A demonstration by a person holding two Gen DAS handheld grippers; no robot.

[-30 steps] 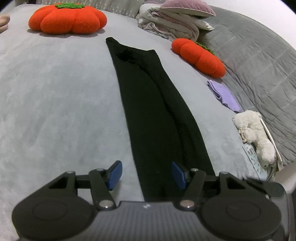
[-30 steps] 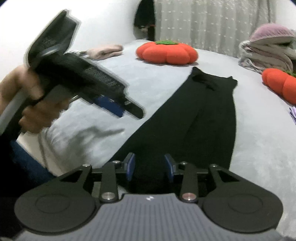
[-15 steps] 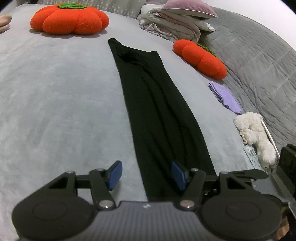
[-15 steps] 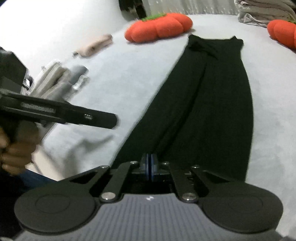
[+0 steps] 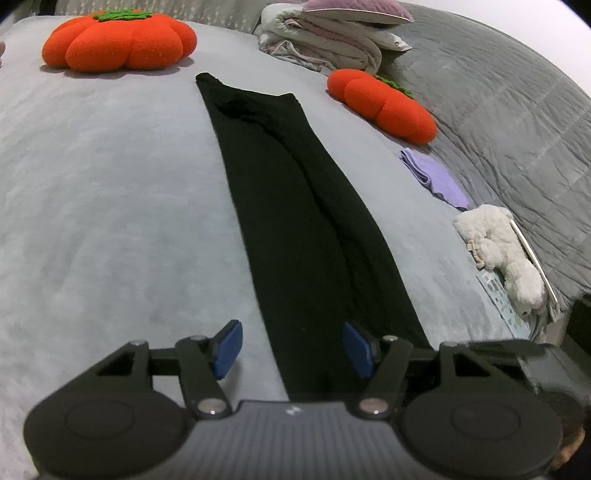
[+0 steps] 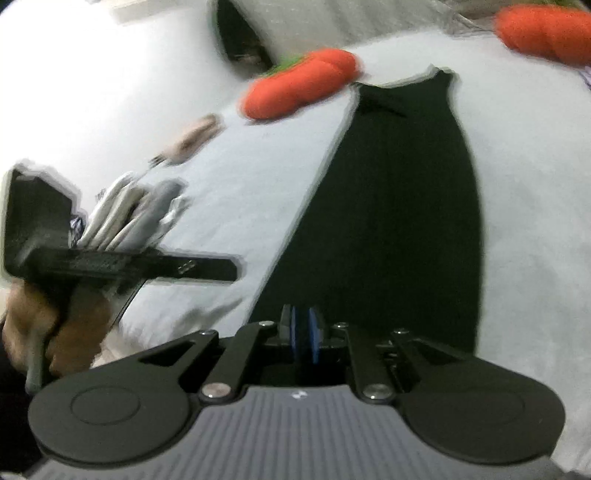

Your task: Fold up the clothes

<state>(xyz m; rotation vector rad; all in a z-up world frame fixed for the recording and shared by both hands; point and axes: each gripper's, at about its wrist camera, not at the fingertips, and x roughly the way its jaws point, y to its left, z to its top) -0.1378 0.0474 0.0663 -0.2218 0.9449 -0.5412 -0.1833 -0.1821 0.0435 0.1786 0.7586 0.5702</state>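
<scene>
Wide bed [image 5: 92, 192] under a pale grey plush cover, darker grey quilted blanket [image 5: 498, 110] at its right side. White wall [image 5: 517, 22] behind; even indoor light.

Blurred black garment [image 6: 399, 206] on grey bed [image 6: 524, 221], right gripper [image 6: 305, 334] jaws opening

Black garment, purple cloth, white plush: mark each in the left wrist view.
black garment [image 5: 295, 206], left wrist view, mid-length of fabric
purple cloth [image 5: 436, 177], left wrist view, top face
white plush [image 5: 498, 251], left wrist view, body
</scene>
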